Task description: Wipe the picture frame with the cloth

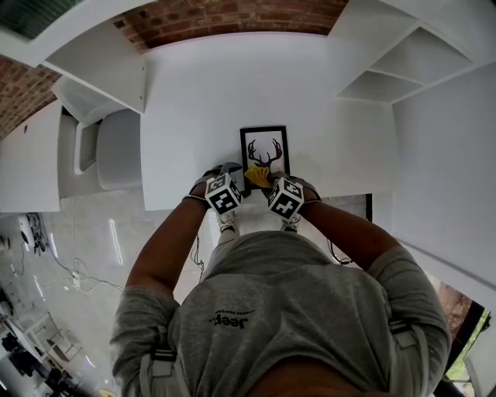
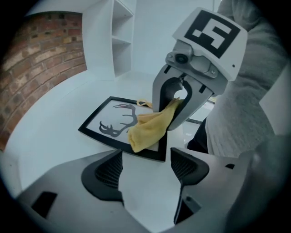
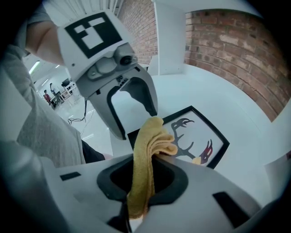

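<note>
The black picture frame (image 1: pixel 264 152) with an antler print lies flat on the white table (image 1: pixel 201 101), just ahead of both grippers. My right gripper (image 1: pixel 269 180) is shut on the yellow cloth (image 1: pixel 257 177), which hangs onto the frame's near edge. In the right gripper view the cloth (image 3: pixel 144 168) is pinched between the jaws, with the frame (image 3: pixel 200 139) beyond. My left gripper (image 1: pixel 228 172) is open with nothing in it beside the frame's near left corner. In the left gripper view its jaws (image 2: pixel 145 169) gape just short of the frame (image 2: pixel 113 122) and the cloth (image 2: pixel 148 129).
White shelf units (image 1: pixel 403 62) stand at the right and another at the left (image 1: pixel 101 66), below a brick wall (image 1: pixel 225 15). The table's near edge (image 1: pixel 170 208) runs just under the grippers. Cables lie on the glossy floor (image 1: pixel 70 271) at lower left.
</note>
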